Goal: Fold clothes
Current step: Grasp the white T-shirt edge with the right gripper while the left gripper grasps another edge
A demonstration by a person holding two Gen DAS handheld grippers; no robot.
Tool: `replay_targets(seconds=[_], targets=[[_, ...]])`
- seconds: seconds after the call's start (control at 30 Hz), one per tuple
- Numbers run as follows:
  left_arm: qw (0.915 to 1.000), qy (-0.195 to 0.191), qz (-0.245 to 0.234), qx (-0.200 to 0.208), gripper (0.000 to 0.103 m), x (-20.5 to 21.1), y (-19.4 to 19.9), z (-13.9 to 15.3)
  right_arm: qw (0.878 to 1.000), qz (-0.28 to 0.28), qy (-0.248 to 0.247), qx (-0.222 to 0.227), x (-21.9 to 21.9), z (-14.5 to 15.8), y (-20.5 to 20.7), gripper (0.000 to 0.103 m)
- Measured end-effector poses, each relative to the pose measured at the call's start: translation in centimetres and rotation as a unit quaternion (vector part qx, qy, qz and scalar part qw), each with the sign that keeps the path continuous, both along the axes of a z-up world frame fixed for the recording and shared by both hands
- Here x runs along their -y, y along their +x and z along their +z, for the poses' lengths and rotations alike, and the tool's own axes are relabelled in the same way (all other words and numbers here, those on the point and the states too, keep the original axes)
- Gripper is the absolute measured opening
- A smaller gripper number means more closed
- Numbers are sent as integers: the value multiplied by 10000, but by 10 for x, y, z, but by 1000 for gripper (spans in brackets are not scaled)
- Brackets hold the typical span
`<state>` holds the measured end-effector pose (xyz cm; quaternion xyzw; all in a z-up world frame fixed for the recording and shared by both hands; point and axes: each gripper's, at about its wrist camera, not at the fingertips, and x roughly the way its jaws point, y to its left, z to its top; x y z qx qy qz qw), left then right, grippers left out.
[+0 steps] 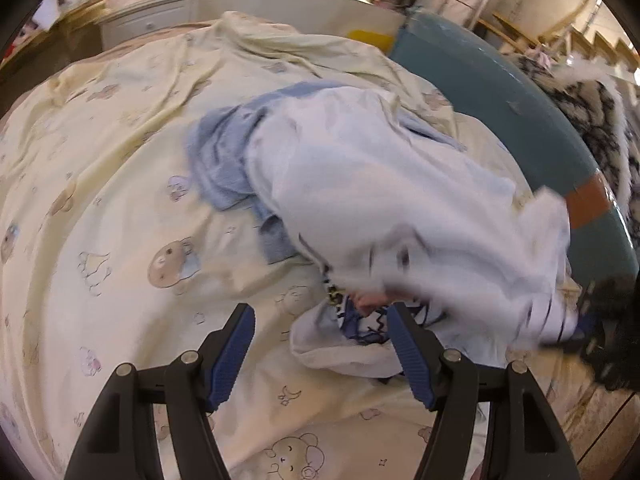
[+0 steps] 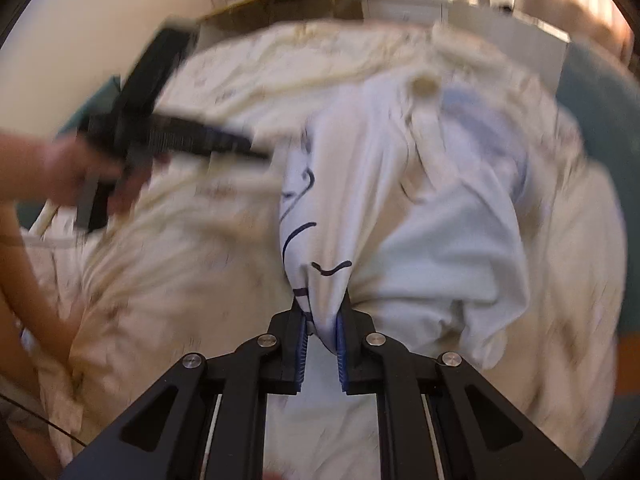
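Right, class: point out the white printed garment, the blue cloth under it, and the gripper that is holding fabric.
white printed garment (image 1: pixel 384 184): left wrist view, on its broad upper panel.
blue cloth (image 1: pixel 224 160): left wrist view, on its exposed left part.
right gripper (image 2: pixel 322 326): right wrist view, between the fingertips pinching the garment.

Black angular frames with silver screws are seen on both grippers; ribbed blue fingers (image 1: pixel 408 356); the blurred forearm seems bare.

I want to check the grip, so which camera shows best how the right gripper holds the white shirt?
The right wrist view: the right gripper is shut on a bunched fold of the white shirt, pads pressing both sides. The left wrist view shows the shirt spread over the bedsheet, but the pinch itself is blurred at its edge.
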<state>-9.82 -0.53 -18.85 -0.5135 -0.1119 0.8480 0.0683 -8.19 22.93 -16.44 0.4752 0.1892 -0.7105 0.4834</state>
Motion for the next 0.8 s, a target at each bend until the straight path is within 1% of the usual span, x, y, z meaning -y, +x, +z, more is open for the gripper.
replay_targets(seconds=[0.07, 0.13, 0.2, 0.23, 0.3, 0.37, 0.4, 0.47, 0.57, 0.63, 0.67, 0.73, 0.77, 0.8], targets=[[9999, 4, -127, 26, 69, -5, 0, 0, 9994, -158, 38, 307, -17, -17, 5, 13], [9995, 123, -271, 40, 69, -9, 1, 0, 9971, -383, 22, 663, -35, -34, 5, 13], [9990, 201, -409, 6, 69, -12, 0, 1, 9936, -685, -70, 899, -56, -46, 1, 13], [9988, 166, -456, 4, 69, -14, -1, 1, 9919, -768, -131, 1005, -63, -47, -2, 18], [9985, 65, -541, 7, 69, -17, -4, 2, 9877, -927, -222, 1241, -75, -49, -9, 20], [9976, 20, -689, -9, 69, -18, -8, 4, 9870, -1031, -178, 1221, -83, -42, -16, 24], [9971, -3, -763, -16, 69, -19, -11, 6, 9866, -1083, -156, 1209, -87, -39, -19, 29], [9959, -22, -904, -43, 69, -21, -15, 9, 9869, -1228, -163, 1035, -97, -30, -25, 31], [9942, 111, -1058, -150, 69, -24, -28, 18, 9820, -1528, -530, 972, -117, -16, -33, 34], [9931, 142, -1148, -184, 69, -29, -40, 22, 9782, -1772, -591, 913, -123, -15, -42, 42], [9926, 158, -1188, -186, 69, -33, -47, 23, 9763, -1883, -600, 880, -125, -15, -47, 44], [9919, 212, -1248, -72, 69, -42, -61, 23, 9756, -1939, -613, 834, -124, -16, -54, 45], [9915, 207, -1285, -10, 65, -48, -67, 23, 9756, -1945, -611, 813, -122, -18, -56, 45], [9913, 156, -1305, 9, 59, -52, -72, 23, 9757, -1950, -608, 792, -119, -20, -59, 46]])
